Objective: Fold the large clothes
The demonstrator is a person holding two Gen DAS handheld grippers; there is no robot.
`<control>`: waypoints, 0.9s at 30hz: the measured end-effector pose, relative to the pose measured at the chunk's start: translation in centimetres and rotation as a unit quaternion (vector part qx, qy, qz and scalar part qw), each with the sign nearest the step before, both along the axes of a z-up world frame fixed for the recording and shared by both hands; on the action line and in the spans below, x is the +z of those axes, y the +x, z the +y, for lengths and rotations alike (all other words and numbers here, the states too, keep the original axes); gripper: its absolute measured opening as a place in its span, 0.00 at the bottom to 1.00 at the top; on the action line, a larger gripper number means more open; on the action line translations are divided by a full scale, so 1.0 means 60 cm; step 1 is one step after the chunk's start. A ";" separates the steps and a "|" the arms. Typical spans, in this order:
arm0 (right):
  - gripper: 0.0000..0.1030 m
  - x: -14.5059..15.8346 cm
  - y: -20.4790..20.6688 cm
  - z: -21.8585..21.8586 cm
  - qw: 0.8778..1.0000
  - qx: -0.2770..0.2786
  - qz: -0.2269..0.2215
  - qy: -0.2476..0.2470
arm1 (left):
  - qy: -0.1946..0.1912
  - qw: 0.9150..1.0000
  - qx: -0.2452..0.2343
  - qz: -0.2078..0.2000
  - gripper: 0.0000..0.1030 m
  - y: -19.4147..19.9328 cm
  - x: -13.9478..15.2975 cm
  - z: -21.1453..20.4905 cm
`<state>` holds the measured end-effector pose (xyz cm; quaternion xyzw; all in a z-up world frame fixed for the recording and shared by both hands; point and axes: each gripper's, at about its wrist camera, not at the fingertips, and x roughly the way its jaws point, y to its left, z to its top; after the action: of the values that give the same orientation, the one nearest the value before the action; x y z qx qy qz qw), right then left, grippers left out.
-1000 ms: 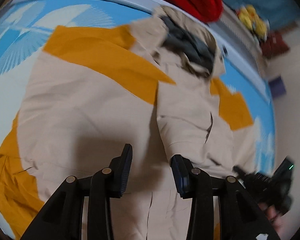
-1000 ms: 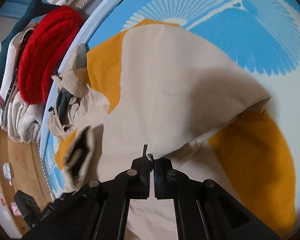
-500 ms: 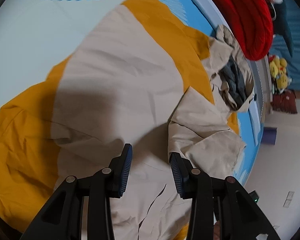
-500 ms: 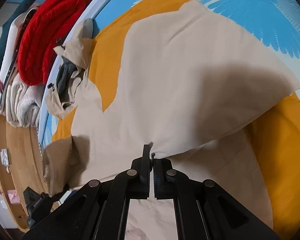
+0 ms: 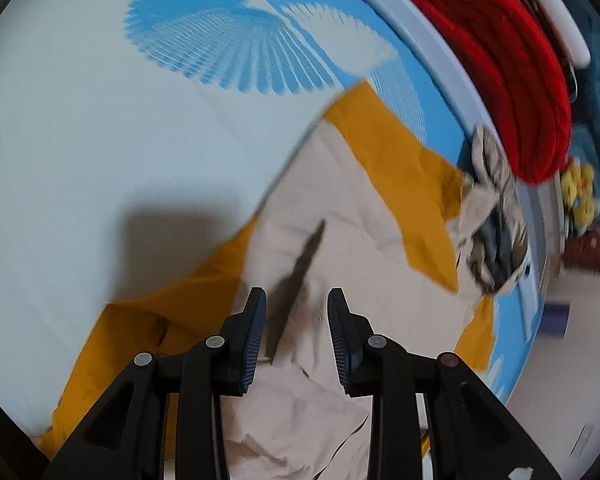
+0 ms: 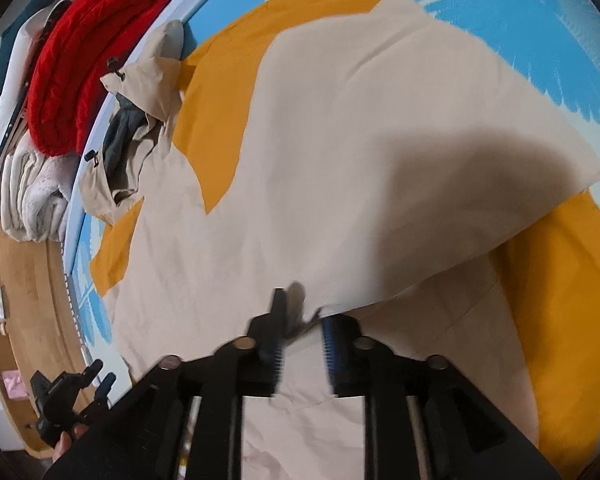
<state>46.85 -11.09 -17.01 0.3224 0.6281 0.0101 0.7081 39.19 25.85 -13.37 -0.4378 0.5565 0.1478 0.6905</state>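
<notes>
The right gripper [image 6: 302, 344] hovers over a beige-and-orange jacket [image 6: 340, 160], its fingers just parted and pressing nothing, the folded beige edge lying just ahead of them. The left gripper [image 5: 296, 336], fingers narrowing but apart and empty, points down at the same jacket's beige panel. The jacket lies spread on a blue-and-white patterned bed [image 5: 100, 140], hood [image 6: 140, 120] at the far edge. Beyond the hood sits a red knitted bundle [image 6: 88, 60].
</notes>
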 end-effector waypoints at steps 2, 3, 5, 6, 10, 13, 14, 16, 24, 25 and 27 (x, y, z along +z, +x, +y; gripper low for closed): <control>0.27 -0.004 -0.002 0.005 1.000 0.010 0.002 0.005 | -0.012 0.999 -0.031 0.009 0.26 0.010 -0.016 -0.015; 0.27 -0.005 -0.001 0.013 1.000 0.020 0.004 0.007 | -0.016 0.999 -0.041 0.013 0.26 0.008 -0.023 -0.023; 0.27 -0.004 -0.002 0.025 0.999 0.035 0.007 0.006 | -0.024 0.998 -0.060 0.028 0.26 0.012 -0.042 -0.036; 0.27 -0.002 -0.003 0.028 0.999 0.043 0.008 0.003 | -0.024 0.997 -0.066 0.035 0.24 0.013 -0.049 -0.041; 0.27 0.023 -0.005 0.045 0.997 0.080 -0.004 -0.018 | 0.030 0.997 -0.072 0.019 0.00 0.014 -0.023 -0.037; 0.27 0.048 -0.008 0.059 0.994 0.107 -0.030 -0.018 | 0.151 0.987 -0.056 -0.002 0.00 0.011 0.042 -0.016; 0.27 0.056 -0.008 0.063 0.993 0.114 -0.038 -0.016 | 0.175 0.983 -0.047 -0.002 0.00 0.009 0.054 -0.008; 0.27 0.070 -0.007 0.070 0.990 0.129 -0.055 -0.009 | 0.172 0.984 -0.036 0.010 0.00 0.006 0.054 0.005; 0.27 0.099 -0.003 0.046 0.991 0.116 -0.074 0.006 | 0.052 0.993 -0.095 0.041 0.26 0.022 -0.022 -0.049; 0.27 0.103 -0.001 0.045 0.990 0.118 -0.077 0.011 | 0.050 0.993 -0.097 0.048 0.26 0.021 -0.030 -0.052; 0.27 0.124 0.006 0.041 0.985 0.136 -0.100 0.035 | 0.046 0.992 -0.101 0.059 0.25 0.017 -0.047 -0.056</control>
<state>47.18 -8.61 -9.58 0.2559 0.5917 0.1605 0.7475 40.24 22.48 -16.18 -0.3376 0.6305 0.1287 0.6870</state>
